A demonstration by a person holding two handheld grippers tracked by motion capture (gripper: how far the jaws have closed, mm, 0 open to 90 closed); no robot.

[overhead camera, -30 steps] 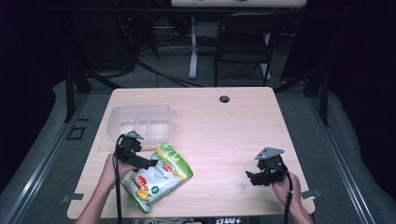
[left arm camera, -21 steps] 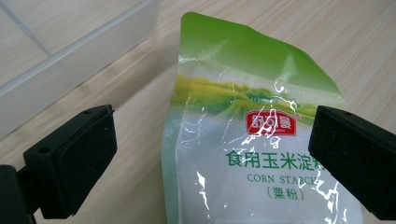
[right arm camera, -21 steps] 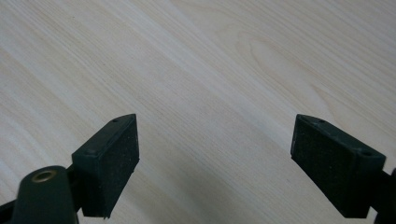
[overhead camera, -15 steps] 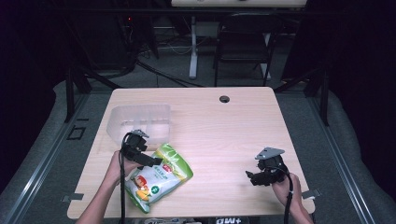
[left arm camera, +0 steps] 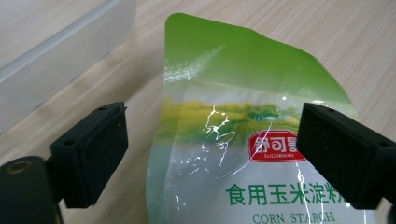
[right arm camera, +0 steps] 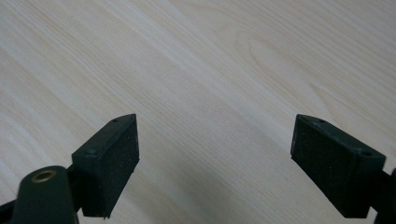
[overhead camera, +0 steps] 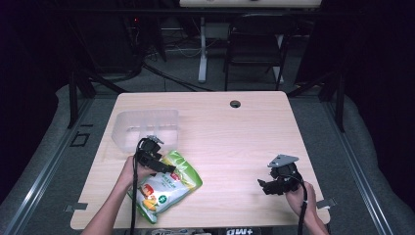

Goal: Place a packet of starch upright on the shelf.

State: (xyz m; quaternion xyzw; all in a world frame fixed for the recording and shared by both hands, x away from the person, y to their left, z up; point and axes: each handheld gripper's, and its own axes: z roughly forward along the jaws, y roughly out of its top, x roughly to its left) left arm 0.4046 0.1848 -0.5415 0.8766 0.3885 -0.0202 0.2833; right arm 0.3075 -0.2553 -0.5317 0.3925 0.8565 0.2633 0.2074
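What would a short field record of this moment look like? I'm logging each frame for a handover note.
work: left tongs closing around corn starch bag, pads not yet touching
bag: flat on table, green top toward the clear plastic bin
bin: beside bag, contents unclear
right tongs: open over bare wood

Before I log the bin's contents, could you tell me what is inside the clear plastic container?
The clear plastic container looks empty through its frosted walls; its near corner is covered by the left gripper.
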